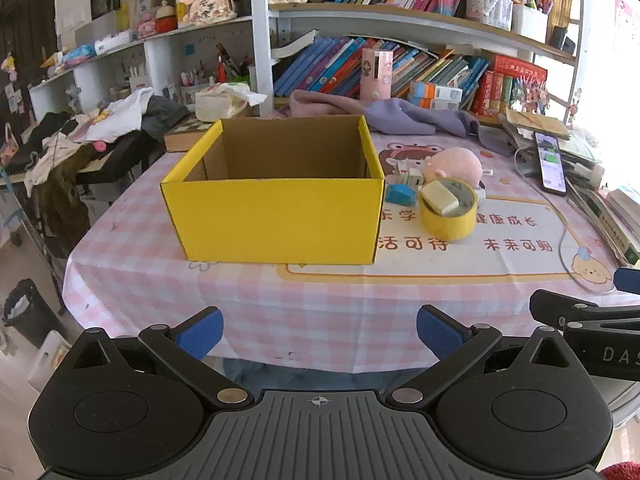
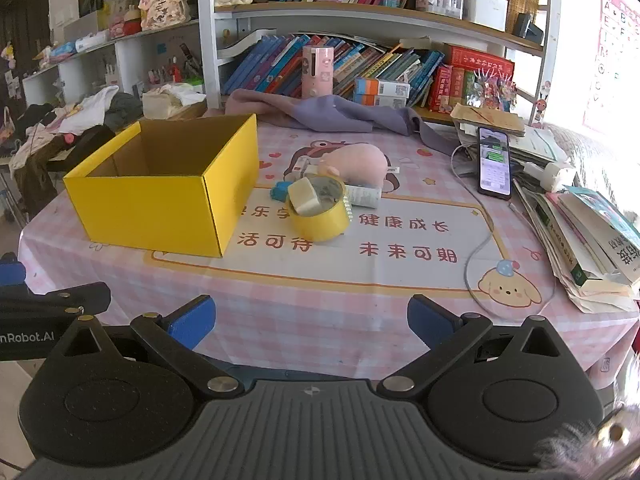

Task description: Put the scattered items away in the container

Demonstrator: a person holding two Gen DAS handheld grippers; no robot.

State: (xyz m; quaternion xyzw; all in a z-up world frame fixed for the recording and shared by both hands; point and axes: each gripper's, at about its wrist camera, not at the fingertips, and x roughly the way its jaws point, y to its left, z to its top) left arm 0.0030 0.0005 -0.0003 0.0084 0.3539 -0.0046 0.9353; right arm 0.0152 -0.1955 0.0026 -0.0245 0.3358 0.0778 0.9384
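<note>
**Box waiting, nothing yet picked up**

Both sets of tongs hover at the near edge of the table (image 1: 320,304), spread wide and holding nothing: the left tongs (image 1: 319,332) face the yellow cardboard box (image 1: 276,216), the right tongs (image 2: 311,326) look toward the pile just beside it. The box stands open-topped and, as far as its visible inside shows, has nothing in it, so the tidying appears to be at its very start.

The scattered items cluster against the box's right side: a yellow tape roll (image 2: 320,216) with a cream block (image 2: 306,196) resting tilted in its core, a small blue object (image 2: 280,191), a pink plush toy (image 2: 358,164) behind, and a white tube (image 2: 364,195) lying beside the roll.

The next move likely calls for the right tongs to reach forward and close on the tape roll or the block on top, then carry it left over the box rim.

The box floor is hidden by its front wall. Small white pieces behind the roll are possibly a plug or adapter, too crowded to tell.
</note>
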